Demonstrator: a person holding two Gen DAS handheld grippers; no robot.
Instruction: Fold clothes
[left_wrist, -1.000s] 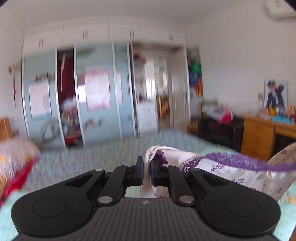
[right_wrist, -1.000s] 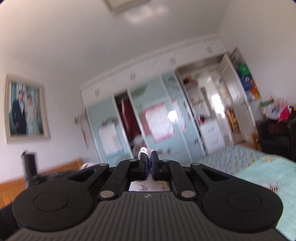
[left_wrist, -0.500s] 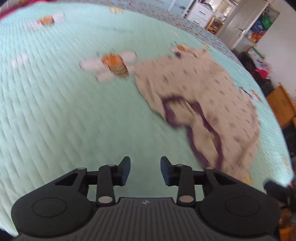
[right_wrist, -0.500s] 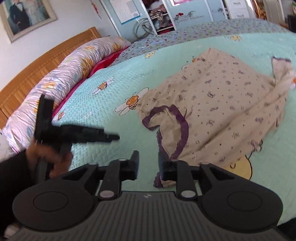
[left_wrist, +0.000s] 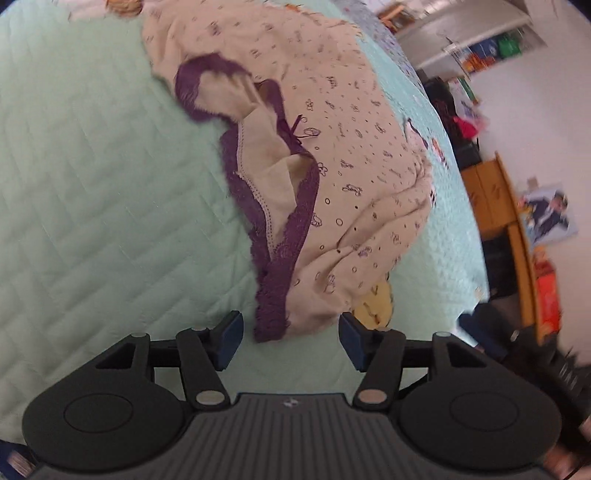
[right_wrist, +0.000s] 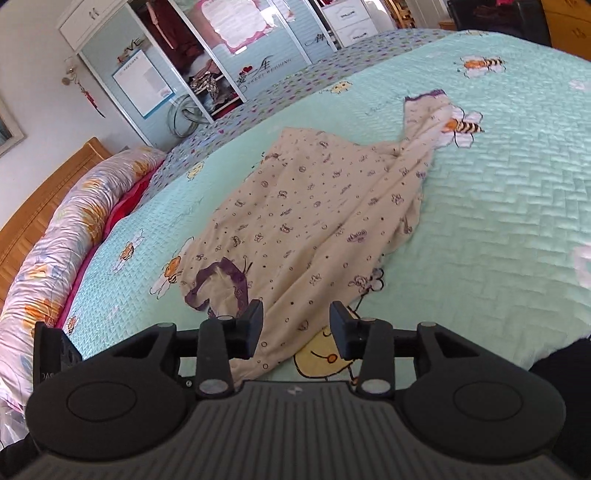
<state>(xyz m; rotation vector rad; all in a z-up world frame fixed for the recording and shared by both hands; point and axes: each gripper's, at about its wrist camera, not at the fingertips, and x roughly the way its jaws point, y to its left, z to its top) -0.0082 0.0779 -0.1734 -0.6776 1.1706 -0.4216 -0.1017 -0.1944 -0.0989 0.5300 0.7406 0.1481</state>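
Observation:
A cream garment (left_wrist: 343, 122) printed with small purple figures lies rumpled on the mint-green quilted bedspread (left_wrist: 92, 192). Its purple lace neckline (left_wrist: 280, 206) faces my left gripper (left_wrist: 290, 338), which is open just short of the garment's near edge. In the right wrist view the same garment (right_wrist: 314, 214) spreads away from me, one sleeve (right_wrist: 428, 122) stretched toward the far right. My right gripper (right_wrist: 296, 328) is open above the garment's near corner, nothing between its fingers.
A flowered bolster (right_wrist: 48, 254) and a wooden headboard (right_wrist: 33, 206) run along the left side of the bed. Glass-front wardrobes (right_wrist: 207, 55) stand beyond the bed's far end. A wooden desk (left_wrist: 506, 229) and dark furniture stand at the bed's right.
A second ago both grippers were shut on the garment, held up in the air. Both have since let go; the garment now lies on the bed and both grippers have come closer to it.

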